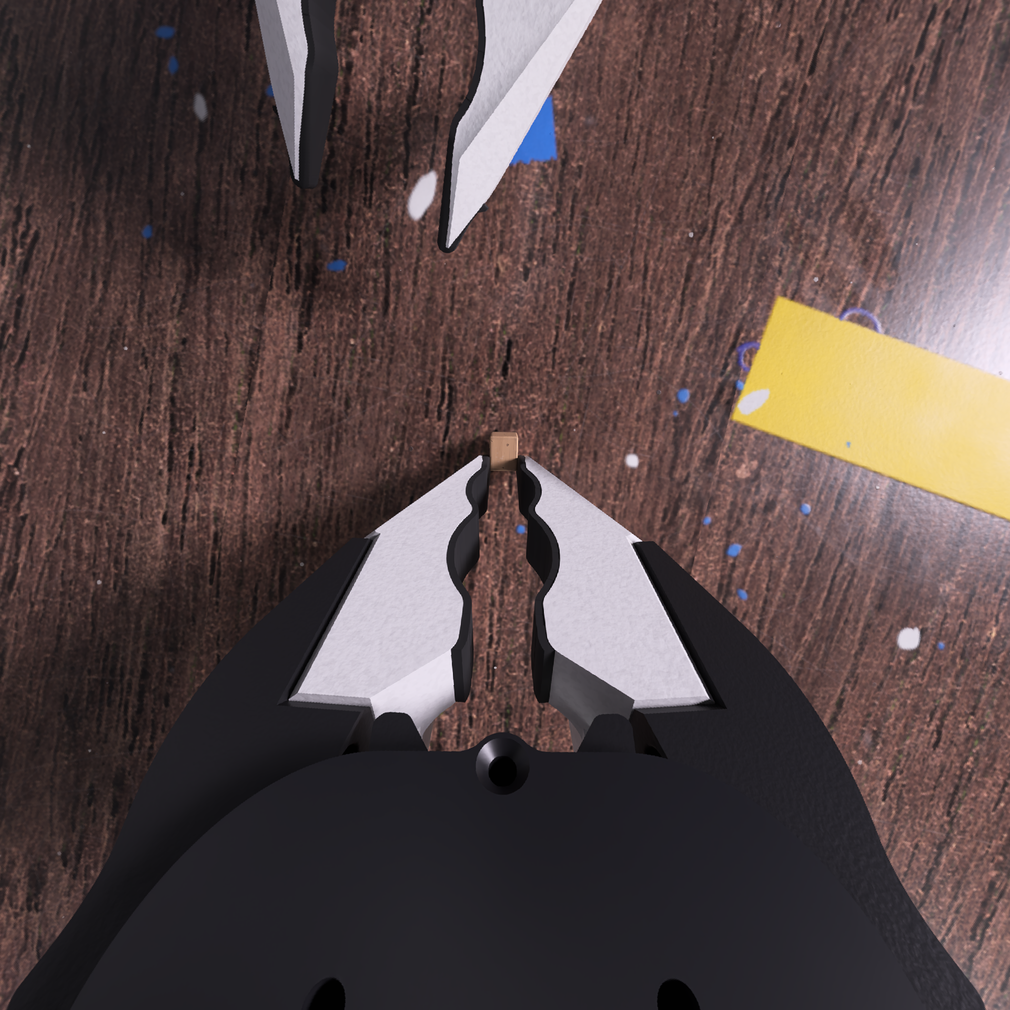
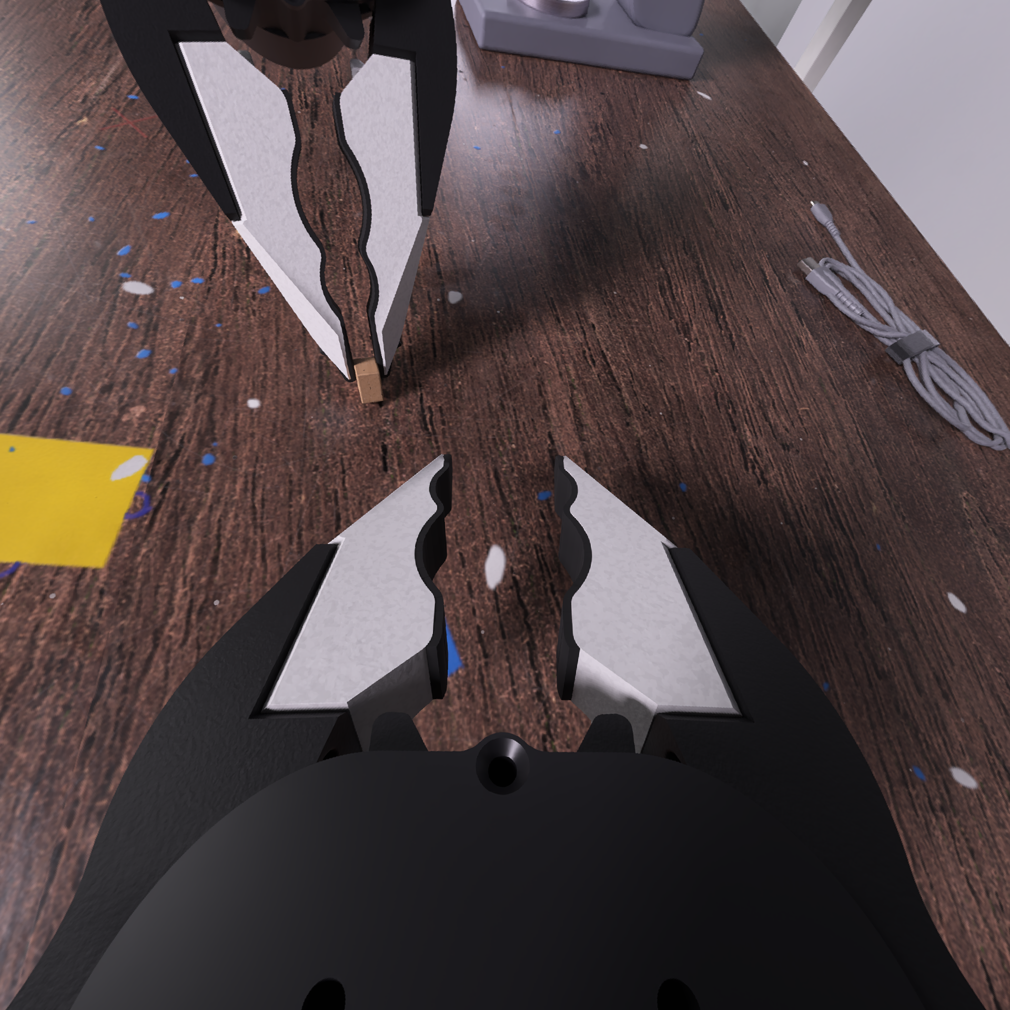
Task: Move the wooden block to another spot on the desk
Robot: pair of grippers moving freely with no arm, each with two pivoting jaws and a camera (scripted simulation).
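With block (image 1: 503, 451) pinched in left gripper (image 1: 501, 464) tips at frame centre, right gripper (image 2: 503, 464) spread idle, I'd lift next.

I am finding no writing, label, brand, number or sign that can be read in either of my two views.
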